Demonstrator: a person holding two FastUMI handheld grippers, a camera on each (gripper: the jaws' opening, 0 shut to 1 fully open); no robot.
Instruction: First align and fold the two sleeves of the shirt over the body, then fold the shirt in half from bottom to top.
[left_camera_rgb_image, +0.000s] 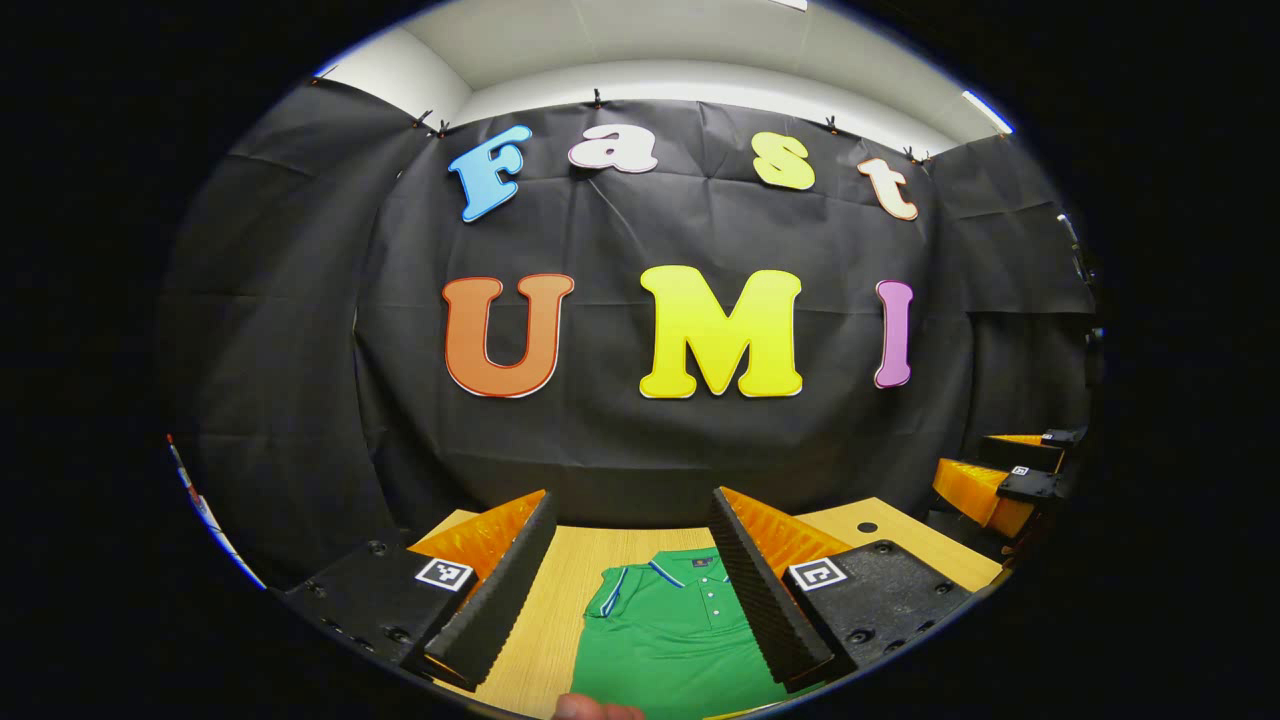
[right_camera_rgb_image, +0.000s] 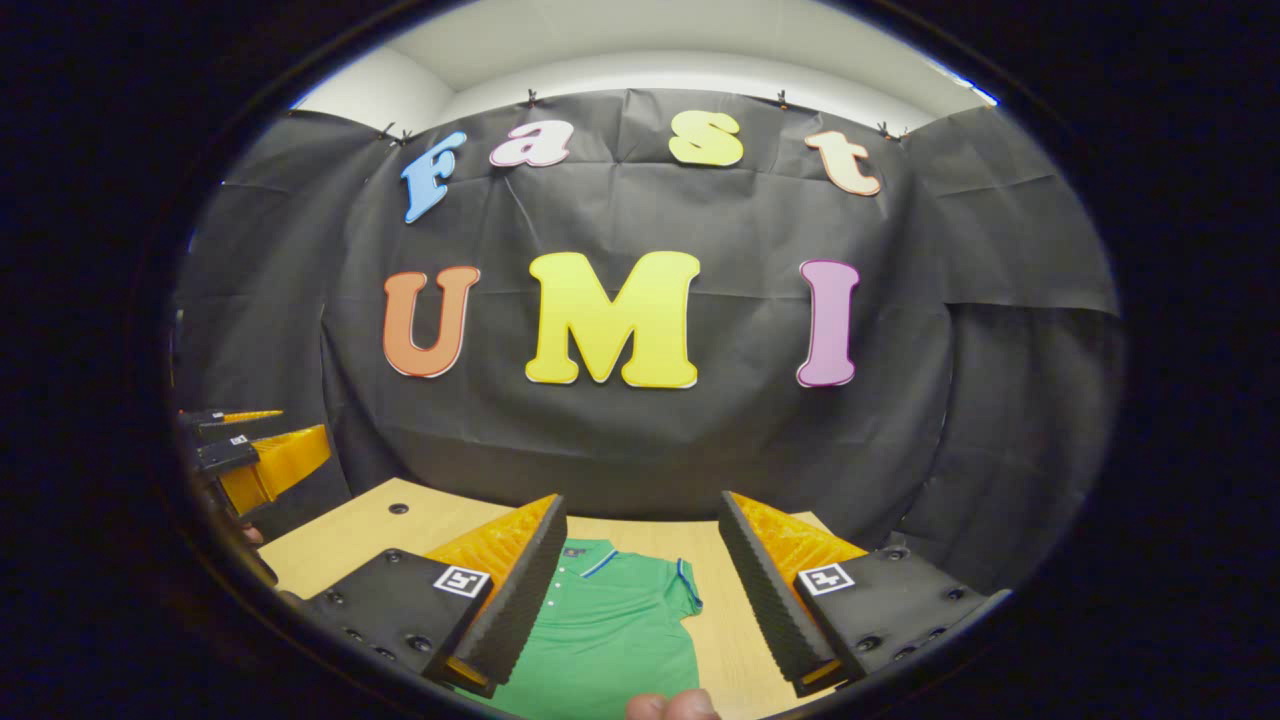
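A green polo shirt with a striped collar lies flat on the wooden table, collar toward the far wall. In the left gripper view my left gripper is open above the shirt's left shoulder and short sleeve, holding nothing. The right gripper view shows the same shirt, its right short sleeve lying out to the side. Over it my right gripper hangs open and empty. The other gripper shows far off at the right edge of the left gripper view and at the left edge of the right gripper view.
A fingertip shows at the bottom of the left gripper view, and another fingertip at the bottom of the right gripper view. The table has a small round hole near its far corner. Black cloth walls close off the back.
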